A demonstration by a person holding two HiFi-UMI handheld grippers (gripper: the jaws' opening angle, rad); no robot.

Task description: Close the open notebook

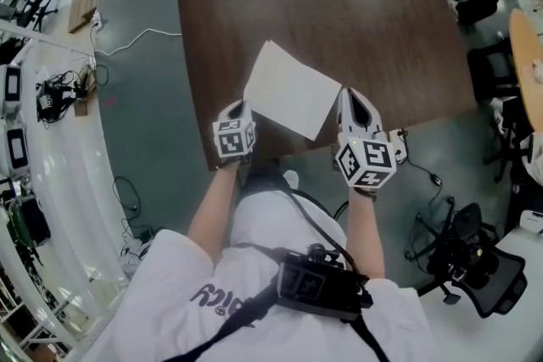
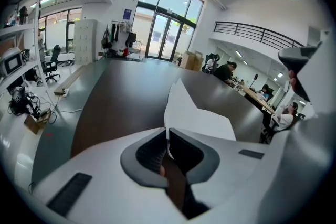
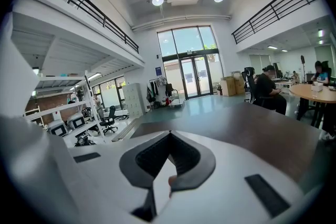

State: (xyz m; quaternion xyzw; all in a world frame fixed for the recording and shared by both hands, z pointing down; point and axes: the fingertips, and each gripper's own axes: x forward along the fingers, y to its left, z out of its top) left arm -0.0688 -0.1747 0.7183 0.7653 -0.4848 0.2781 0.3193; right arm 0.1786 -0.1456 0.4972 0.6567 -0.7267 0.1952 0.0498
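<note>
Table [image 1: 382, 30]: dark brown wood-grain top with rounded corners, standing on a grey-green floor [image 1: 144, 97]. The top looks matte from the head view and shows a soft sheen in the left gripper view.

One item lies on it: a white notebook [image 1: 293, 89], its visible surface blank. It is set askew to the table edges, with one corner pointing toward the middle of the top. It sits in the near half, close to the near edge and left of centre.

In the left gripper view, part of the notebook stands raised off the top instead of lying flat. Whether the rest rests fully flat cannot be told.
</note>
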